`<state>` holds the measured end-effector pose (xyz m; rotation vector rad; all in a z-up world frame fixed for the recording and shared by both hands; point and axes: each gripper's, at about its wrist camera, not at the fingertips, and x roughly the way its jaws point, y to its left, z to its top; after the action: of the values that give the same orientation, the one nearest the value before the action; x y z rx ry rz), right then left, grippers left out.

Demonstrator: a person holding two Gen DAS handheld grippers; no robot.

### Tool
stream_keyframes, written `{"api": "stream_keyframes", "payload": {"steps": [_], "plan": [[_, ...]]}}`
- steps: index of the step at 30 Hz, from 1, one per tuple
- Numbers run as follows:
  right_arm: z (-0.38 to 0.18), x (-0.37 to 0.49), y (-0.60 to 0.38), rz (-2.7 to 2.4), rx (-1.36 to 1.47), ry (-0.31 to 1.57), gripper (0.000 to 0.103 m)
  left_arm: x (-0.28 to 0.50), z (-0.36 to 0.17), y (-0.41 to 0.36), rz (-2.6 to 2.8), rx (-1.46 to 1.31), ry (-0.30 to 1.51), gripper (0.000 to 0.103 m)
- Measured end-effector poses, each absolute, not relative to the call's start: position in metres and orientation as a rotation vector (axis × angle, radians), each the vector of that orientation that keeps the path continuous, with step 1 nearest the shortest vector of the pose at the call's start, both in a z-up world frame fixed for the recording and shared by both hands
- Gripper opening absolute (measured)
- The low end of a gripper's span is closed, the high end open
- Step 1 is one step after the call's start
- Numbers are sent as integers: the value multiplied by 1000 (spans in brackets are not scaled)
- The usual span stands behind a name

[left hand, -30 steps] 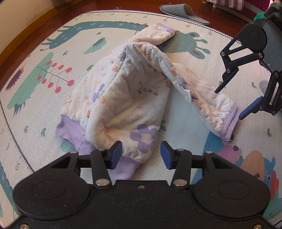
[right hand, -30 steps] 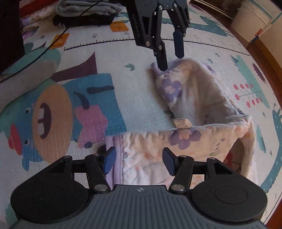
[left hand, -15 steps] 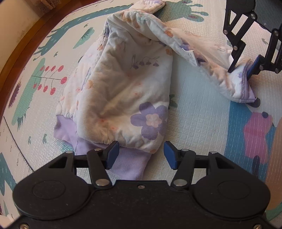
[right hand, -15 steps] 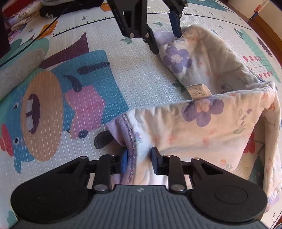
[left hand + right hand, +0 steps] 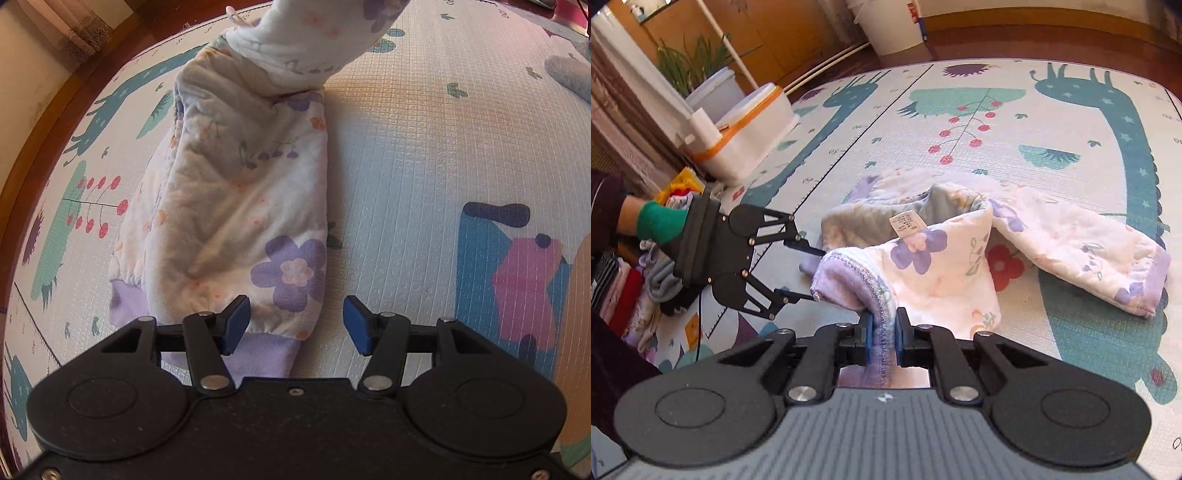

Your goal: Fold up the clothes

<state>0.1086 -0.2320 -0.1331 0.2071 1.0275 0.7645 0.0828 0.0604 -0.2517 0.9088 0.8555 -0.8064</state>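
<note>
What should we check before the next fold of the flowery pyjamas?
1. Right gripper shut on the purple hem: ok.
2. Left gripper holding a cuff: not ok, it is open, with the purple cuff lying between its fingers.
3. The pyjamas lying flat: not ok, one end is lifted and the cloth is bunched.
4. Bare play mat beside the pyjamas to fold on: ok.
5. Care label tucked inside: not ok, it sticks out.

right gripper (image 5: 883, 339): jaws went from apart to clamped on garment (image 5: 938, 266) hem | hem lifted off mat (image 5: 1089, 339) | left gripper (image 5: 295, 325): moved closer to cuff
</note>
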Motion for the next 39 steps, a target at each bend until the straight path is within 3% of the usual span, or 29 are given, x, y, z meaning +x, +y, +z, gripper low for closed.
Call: {"api": "stream_keyframes", "payload": {"steps": [3, 8, 9, 10, 13, 23, 28, 39], "plan": [[-140, 123, -272, 656, 408, 1036, 13, 84, -257, 56, -802, 930, 858, 55], [-170, 146, -331, 442, 642, 1054, 14, 94, -267, 53, -786, 952, 894, 47], [-179, 149, -340, 401, 674, 1060, 14, 96, -267, 53, -799, 952, 901, 43], [-185, 150, -347, 373, 695, 1066, 14, 98, -266, 52, -815, 954, 910, 31], [-197, 149, -363, 324, 730, 1093, 14, 96, -261, 52, -868, 1011, 902, 9], [-230, 133, -395, 211, 765, 1232, 13, 88, -216, 97, -977, 882, 916, 7], [-255, 119, -387, 152, 675, 1348, 13, 74, -228, 88, -1037, 888, 946, 7], [-257, 110, -422, -115, 521, 1341, 16, 53, -247, 81, -1066, 945, 963, 7]]}}
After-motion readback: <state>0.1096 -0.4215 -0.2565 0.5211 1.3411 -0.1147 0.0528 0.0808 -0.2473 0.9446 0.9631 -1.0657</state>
